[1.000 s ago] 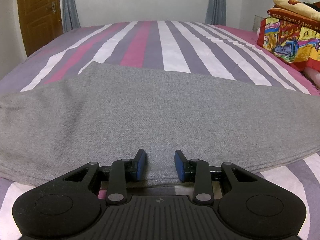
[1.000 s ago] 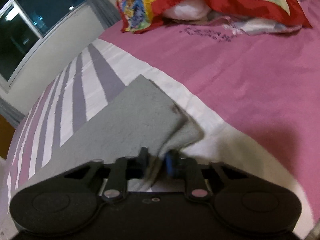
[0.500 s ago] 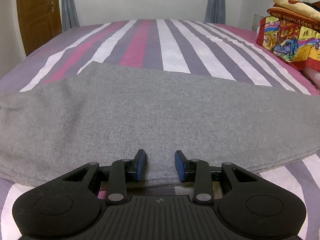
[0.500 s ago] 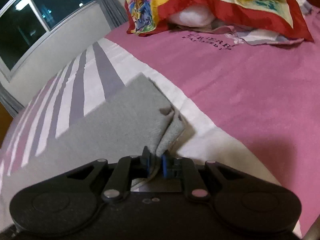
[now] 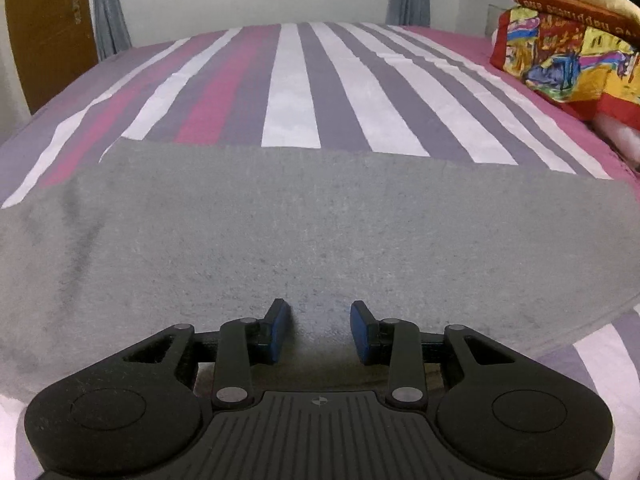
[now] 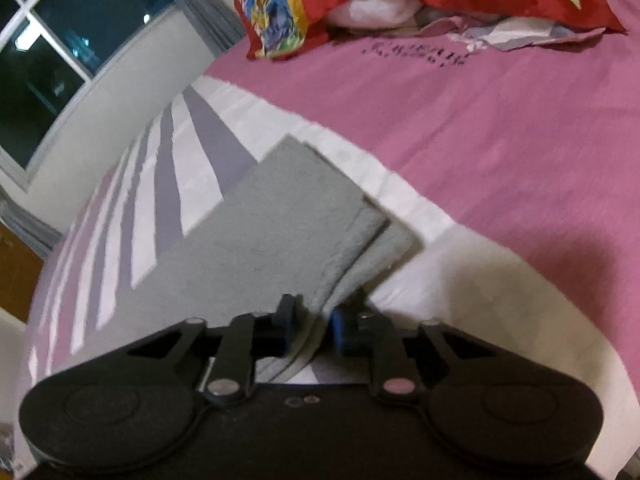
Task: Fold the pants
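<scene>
Since a second ago: left hand-held gripper [image 5: 319,330] has slid forward over the grey cloth, so the near hem that showed just below its pads is now out of sight under its body; the right view has swung a little, and the pinched corner lies flatter than before.
Task's thing: grey pants [image 5: 320,232] lie spread across the striped bed [image 5: 292,92], running from the left edge of the left view to a corner on the right; in the right view their end [image 6: 280,216] lies over the white band of the sheet, beside the pink part.
Left hand-held gripper: released, blue pads standing apart with bare cloth between them, nothing pinched.
Right hand-held gripper [image 6: 310,326]: closing on a fold of the pants' end; the cloth runs in between the pads, which look pressed on it, though the picture is blurred there.
Step in hand: judged to be taking hold for a fold, one end gripped, the other side not yet caught.
Next move calls for: the left pads to find an edge or fold and clench it, then both to lift and carry together, keeping the cloth taut so that the layers do not slip.
Nearby: bright patterned bedding [image 5: 576,52] is piled at the head of the bed, well apart from the pants.
</scene>
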### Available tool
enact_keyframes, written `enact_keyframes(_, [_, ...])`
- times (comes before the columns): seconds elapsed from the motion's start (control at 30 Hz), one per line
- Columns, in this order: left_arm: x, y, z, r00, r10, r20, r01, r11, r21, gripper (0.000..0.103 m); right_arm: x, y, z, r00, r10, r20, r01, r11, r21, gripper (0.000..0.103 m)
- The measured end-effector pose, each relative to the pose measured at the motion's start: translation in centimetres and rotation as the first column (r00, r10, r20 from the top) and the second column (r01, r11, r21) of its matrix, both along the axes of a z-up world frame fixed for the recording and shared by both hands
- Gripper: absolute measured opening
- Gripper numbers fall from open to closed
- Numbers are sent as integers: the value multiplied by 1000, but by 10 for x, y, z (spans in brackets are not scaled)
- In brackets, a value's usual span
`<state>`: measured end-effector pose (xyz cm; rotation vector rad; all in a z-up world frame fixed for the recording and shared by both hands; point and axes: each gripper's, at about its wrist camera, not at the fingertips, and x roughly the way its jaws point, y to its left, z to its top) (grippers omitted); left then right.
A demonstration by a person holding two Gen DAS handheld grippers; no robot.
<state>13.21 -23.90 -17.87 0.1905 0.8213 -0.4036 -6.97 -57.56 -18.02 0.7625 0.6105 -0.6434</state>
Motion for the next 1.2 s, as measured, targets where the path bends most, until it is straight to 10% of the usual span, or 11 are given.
enact_keyframes(0.2, [-1, 0, 2, 1000, 1, 0, -1, 1000, 9, 35, 3, -2, -4, 1000, 2, -17, -1, 1000, 18, 26])
enact_keyframes(0.73, [-3, -11, -1, 996, -69, 58, 63, 994, 89, 36, 13, 3, 2, 999, -19, -29, 18, 999, -43, 12])
enact_keyframes(1.0, [11, 19, 23, 1000, -3, -9, 2, 999, -53, 36, 26, 14, 20, 999, 12, -31, -15, 995, -97, 12])
enact_keyframes(1.2, [35, 60, 22, 997, 80, 18, -80, 997, -8, 36, 33, 27, 32, 999, 43, -30, -47, 989, -143, 12])
